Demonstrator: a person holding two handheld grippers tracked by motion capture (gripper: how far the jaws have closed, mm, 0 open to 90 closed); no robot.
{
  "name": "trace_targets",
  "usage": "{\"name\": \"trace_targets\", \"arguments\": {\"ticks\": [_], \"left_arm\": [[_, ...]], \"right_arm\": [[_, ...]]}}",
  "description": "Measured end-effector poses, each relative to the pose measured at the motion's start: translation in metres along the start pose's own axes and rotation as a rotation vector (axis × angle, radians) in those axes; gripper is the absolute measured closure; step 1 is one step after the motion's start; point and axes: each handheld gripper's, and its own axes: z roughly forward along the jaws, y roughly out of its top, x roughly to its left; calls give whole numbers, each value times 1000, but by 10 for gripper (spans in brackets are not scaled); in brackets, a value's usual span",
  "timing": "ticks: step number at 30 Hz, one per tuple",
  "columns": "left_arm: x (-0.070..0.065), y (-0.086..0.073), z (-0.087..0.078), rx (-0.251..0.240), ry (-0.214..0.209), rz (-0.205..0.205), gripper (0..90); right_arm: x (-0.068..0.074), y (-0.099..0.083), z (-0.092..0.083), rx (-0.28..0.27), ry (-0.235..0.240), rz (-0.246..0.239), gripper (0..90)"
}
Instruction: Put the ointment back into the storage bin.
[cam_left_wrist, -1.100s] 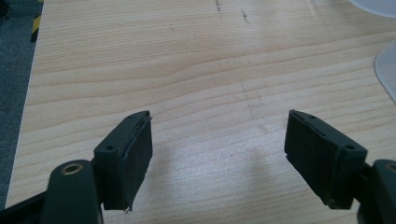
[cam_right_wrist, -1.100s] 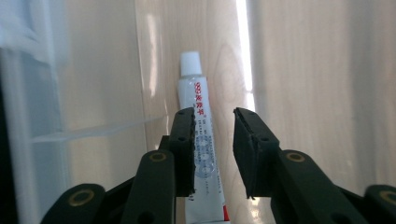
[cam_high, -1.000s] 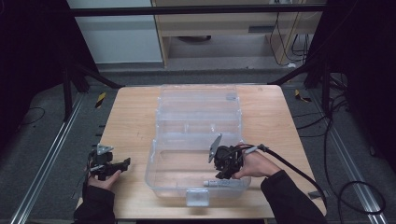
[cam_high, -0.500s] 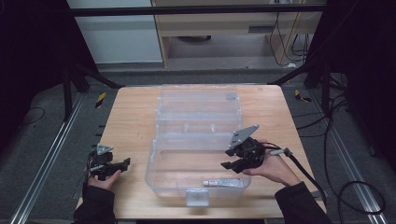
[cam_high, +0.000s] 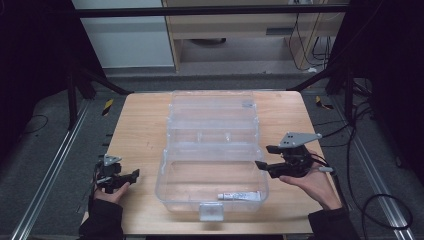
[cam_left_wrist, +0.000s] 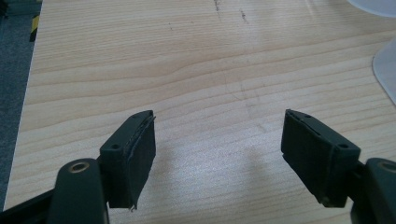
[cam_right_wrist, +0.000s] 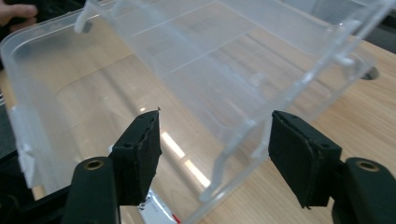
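1. Two hand-held grippers flank a clear plastic box (cam_high: 212, 150) standing open on a wooden table (cam_high: 137, 130), its lid folded back toward the far edge.
2. One small white tube (cam_high: 239, 196) lies flat on the floor of the box's front compartment, near the front wall and just behind the latch (cam_high: 210, 211).
3. The right gripper (cam_high: 264, 157) hovers at the box's right rim, outside the wall; its jaws have just been opening and stand released, with nothing pressed between them. In the right gripper view the corner of the clear wall rises between the pads (cam_right_wrist: 140, 154) without touching them.
4. The left gripper (cam_high: 134, 174) rests low over bare wood left of the box, jaws apart and empty, though they have just been narrowing.
5. Risk, as judged here: the right jaws sit close to the thin rim, so a careless swing could snag the wall and drag or tip the light box, sending the tube sliding.
6. The folded-back lid could drop shut if the box is jolted.
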Motion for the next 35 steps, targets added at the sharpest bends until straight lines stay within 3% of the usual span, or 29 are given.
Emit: {"name": "trace_targets", "arguments": {"ticks": [4,9,21,26,32,35], "left_arm": [[0,0,0,-3,-1,0,289],[0,0,-1,-7,-4,-1,315],[1,0,-1,-14,3,0,297],[1,0,-1,-20,9,1,268],[2,0,0,-23,19,-2,241],[2,0,0,-24,22,-1,229]], "right_arm": [[-9,-11,-5,-57,-52,62,252],[-21,-25,-9,-98,-137,107,220],[-51,-77,-4,-147,-270,225,157],[-64,-104,0,-145,-336,271,133],[-75,-126,3,-127,-370,336,107],[-76,-131,5,-112,-376,340,105]]}}
